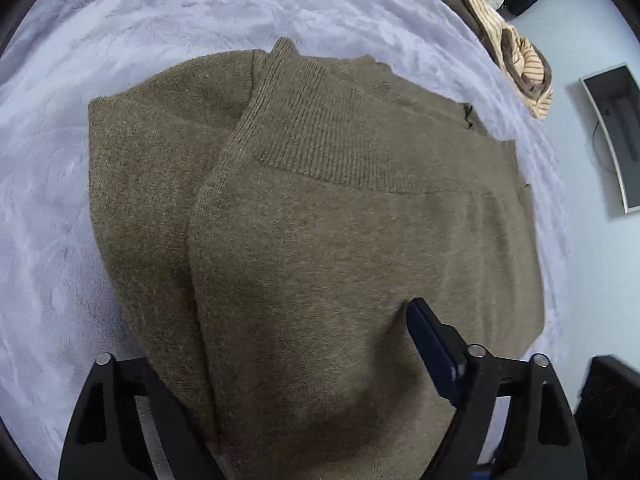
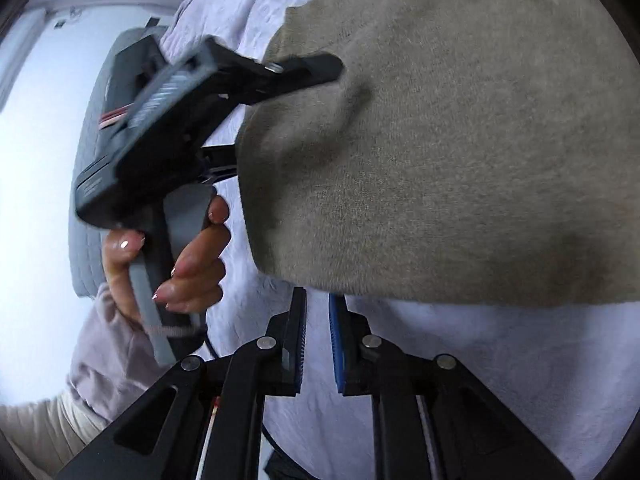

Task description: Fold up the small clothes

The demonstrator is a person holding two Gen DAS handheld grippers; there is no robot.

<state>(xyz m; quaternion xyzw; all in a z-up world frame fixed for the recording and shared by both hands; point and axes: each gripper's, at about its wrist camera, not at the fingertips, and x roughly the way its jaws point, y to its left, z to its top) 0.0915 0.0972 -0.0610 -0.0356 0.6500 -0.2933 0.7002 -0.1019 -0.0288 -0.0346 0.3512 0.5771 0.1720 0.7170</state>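
No words, numbers or signs can be read here. The black top of the left gripper has some pale marks on it — they are too blurry to make out.

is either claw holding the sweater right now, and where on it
The left claw straddles the near edge of the olive sweater, one finger on top; a firm pinch cannot be told. The right claw holds nothing.

Open blanket left of sweater; clothes heap, perhaps crowding the far-right edge.
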